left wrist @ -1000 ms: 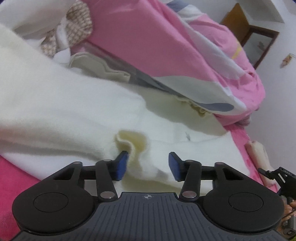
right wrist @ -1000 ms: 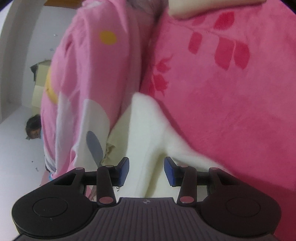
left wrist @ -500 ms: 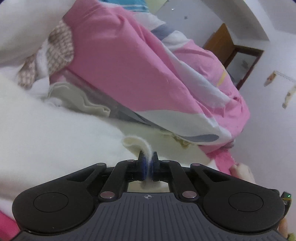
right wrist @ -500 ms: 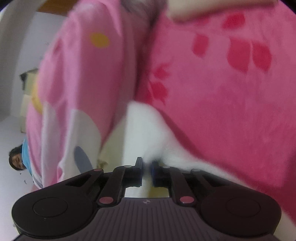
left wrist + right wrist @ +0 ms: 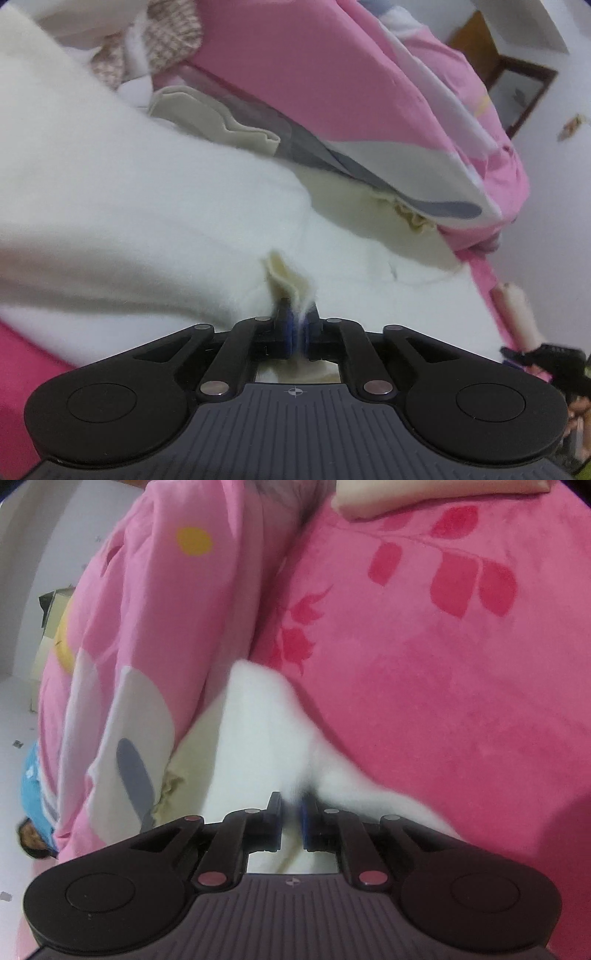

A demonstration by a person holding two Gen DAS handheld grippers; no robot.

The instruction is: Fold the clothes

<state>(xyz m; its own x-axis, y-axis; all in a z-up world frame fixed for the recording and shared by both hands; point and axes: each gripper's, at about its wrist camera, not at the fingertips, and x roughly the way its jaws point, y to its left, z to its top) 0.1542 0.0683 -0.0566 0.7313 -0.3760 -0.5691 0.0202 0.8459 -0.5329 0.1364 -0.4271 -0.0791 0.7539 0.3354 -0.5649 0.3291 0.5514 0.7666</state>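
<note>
A fluffy white garment (image 5: 155, 206) lies spread over the pink bed cover. My left gripper (image 5: 297, 325) is shut on a raised cream-lined fold of its edge. In the right wrist view the same white garment (image 5: 258, 731) runs from the bottom centre up to a point against the bedding. My right gripper (image 5: 291, 816) is shut on a pinch of it. The right gripper also shows in the left wrist view (image 5: 546, 354) at the far right, holding the garment's far end.
A pink quilt (image 5: 332, 88) with white and grey patches is heaped behind the garment, also on the left of the right wrist view (image 5: 147, 627). The pink flowered bed cover (image 5: 443, 664) fills the right. Checked clothes (image 5: 162, 48) lie at the back left. A wooden door (image 5: 476, 37) stands far right.
Both grippers went from open to shut on the white garment a second ago. Since then the left gripper has tilted with its fold held, and the right has stayed shut.
</note>
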